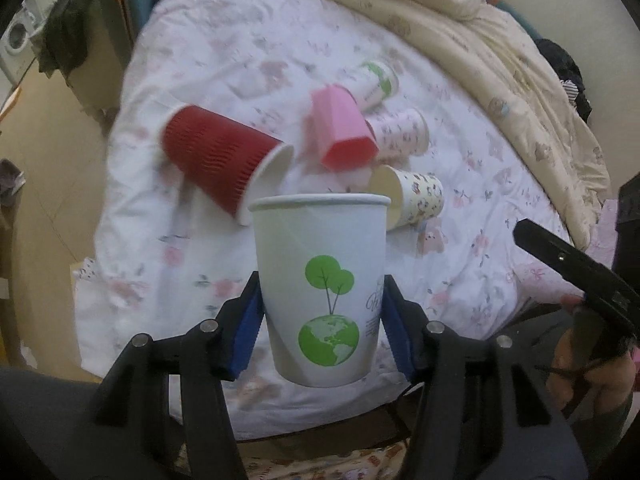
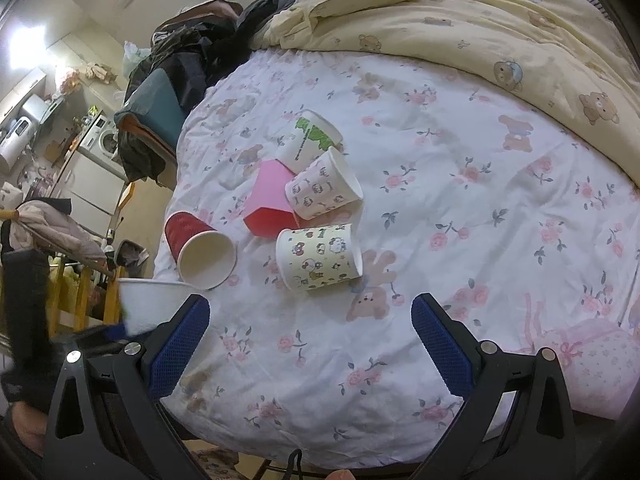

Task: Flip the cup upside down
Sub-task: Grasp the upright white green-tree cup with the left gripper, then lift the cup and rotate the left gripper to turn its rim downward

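Observation:
My left gripper (image 1: 322, 300) is shut on a white paper cup (image 1: 322, 276) with a green tree and globe print. The cup is upright, mouth up, held above the bed's near edge. The same cup shows in the right wrist view (image 2: 150, 302) at the left, behind my right gripper's left finger. My right gripper (image 2: 310, 312) is open and empty, over the flowered sheet (image 2: 460, 208). It also shows in the left wrist view as a black arm at the right edge (image 1: 576, 264).
Several cups lie on their sides on the sheet: a red ribbed cup (image 1: 224, 156), a pink plastic cup (image 1: 342, 128), a cartoon-print cup (image 2: 320, 258), another patterned cup (image 2: 324, 186) and a green-print cup (image 2: 310, 138). A cream quilt (image 2: 480, 12) lies at the back.

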A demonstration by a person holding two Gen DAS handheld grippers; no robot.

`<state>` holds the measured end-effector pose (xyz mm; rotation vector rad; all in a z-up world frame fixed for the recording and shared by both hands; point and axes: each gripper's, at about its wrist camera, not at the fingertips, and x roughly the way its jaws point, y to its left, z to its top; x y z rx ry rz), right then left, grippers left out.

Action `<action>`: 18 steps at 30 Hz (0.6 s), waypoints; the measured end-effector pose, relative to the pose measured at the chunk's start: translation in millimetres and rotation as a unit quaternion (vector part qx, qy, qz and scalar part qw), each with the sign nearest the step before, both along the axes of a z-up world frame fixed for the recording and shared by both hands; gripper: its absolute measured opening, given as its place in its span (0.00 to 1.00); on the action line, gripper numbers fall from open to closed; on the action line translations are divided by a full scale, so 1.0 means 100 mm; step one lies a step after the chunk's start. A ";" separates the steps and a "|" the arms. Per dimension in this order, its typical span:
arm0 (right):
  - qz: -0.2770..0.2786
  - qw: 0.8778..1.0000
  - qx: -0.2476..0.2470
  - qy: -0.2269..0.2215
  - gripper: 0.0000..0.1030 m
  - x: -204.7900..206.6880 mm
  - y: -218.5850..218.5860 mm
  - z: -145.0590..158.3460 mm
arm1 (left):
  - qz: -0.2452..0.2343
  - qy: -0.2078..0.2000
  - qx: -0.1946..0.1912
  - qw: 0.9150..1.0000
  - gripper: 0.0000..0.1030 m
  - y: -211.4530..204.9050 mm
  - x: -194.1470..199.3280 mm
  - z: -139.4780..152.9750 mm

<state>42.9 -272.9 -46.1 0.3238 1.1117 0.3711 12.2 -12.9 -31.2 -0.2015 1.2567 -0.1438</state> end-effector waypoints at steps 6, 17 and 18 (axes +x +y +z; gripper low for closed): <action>0.009 1.000 -0.005 -0.002 1.00 0.02 0.16 -0.02 | -0.001 -0.014 -0.026 1.000 0.50 0.10 -0.02 -0.10; 0.078 0.996 0.032 0.018 1.00 0.10 0.54 -0.09 | -0.030 -0.006 -0.050 0.998 0.50 -0.03 -0.08 -0.20; 0.089 0.995 0.045 0.021 1.00 0.12 0.60 -0.09 | -0.033 -0.006 -0.049 0.998 0.50 -0.04 -0.09 -0.20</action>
